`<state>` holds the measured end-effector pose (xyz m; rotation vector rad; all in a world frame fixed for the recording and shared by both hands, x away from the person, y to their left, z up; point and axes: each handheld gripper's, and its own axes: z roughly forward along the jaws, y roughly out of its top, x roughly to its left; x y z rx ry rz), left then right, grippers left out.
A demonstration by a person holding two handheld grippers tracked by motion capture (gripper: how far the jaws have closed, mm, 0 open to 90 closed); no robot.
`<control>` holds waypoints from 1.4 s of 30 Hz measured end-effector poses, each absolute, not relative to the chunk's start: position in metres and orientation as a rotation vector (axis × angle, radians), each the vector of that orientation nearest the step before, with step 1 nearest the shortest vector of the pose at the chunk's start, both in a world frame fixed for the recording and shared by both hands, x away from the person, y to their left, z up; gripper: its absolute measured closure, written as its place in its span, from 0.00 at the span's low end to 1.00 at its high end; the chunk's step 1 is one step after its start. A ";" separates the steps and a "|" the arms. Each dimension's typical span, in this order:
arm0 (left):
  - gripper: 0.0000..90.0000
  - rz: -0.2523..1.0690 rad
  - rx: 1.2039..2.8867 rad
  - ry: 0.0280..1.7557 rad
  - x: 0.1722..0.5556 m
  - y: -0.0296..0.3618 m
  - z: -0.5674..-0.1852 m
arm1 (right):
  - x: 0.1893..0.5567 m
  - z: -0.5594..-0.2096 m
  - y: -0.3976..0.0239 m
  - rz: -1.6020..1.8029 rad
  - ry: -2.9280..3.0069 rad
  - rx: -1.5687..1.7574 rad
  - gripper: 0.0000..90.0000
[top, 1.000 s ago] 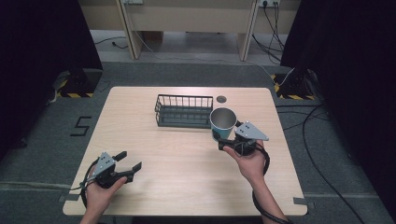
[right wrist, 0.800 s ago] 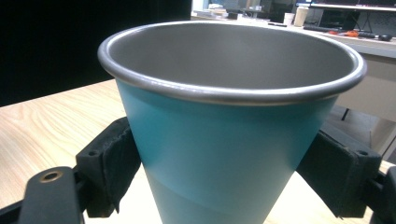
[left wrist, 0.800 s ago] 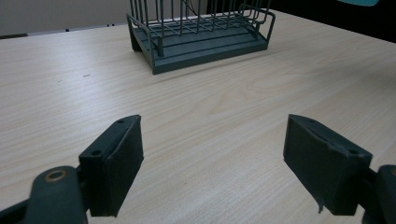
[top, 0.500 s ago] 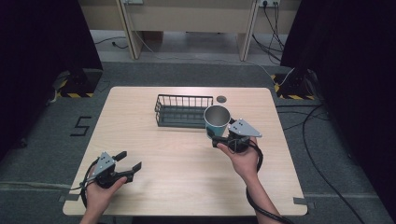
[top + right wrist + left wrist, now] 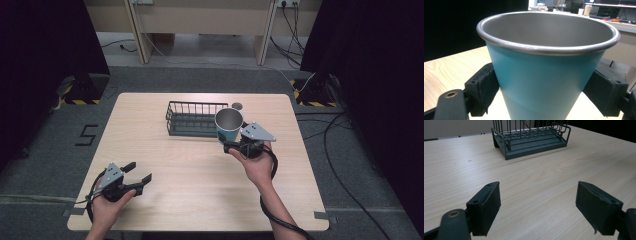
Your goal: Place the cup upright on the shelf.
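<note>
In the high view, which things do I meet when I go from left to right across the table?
Left hand-held gripper → wire basket → teal cup → right hand-held gripper, whose body lies right of the cup it holds.

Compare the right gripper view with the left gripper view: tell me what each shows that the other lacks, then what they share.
The right gripper view has the teal metal cup with a silver rim upright, clamped between the right gripper's black jaws, its inside bare as far as it shows, with distant shelves behind. The left gripper view has the dark wire basket on its grey base standing ahead of the left gripper, whose jaws stand wide apart with nothing between them. Both share the pale wooden table.
</note>
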<state>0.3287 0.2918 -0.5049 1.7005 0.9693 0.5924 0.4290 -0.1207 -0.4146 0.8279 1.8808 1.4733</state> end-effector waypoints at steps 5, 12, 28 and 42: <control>0.22 0.592 1.699 0.969 0.329 0.292 -0.505 | 0.434 -0.412 -0.118 1.481 1.878 0.834 0.20; 0.22 0.596 1.699 0.967 0.328 0.292 -0.505 | 0.442 -0.412 -0.112 1.479 1.881 0.839 0.20; 0.22 0.598 1.701 0.967 0.329 0.292 -0.505 | 0.456 -0.409 -0.104 1.485 1.880 0.853 0.20; 0.22 0.597 1.696 0.969 0.329 0.292 -0.505 | 0.470 -0.403 -0.092 1.488 1.889 0.849 0.20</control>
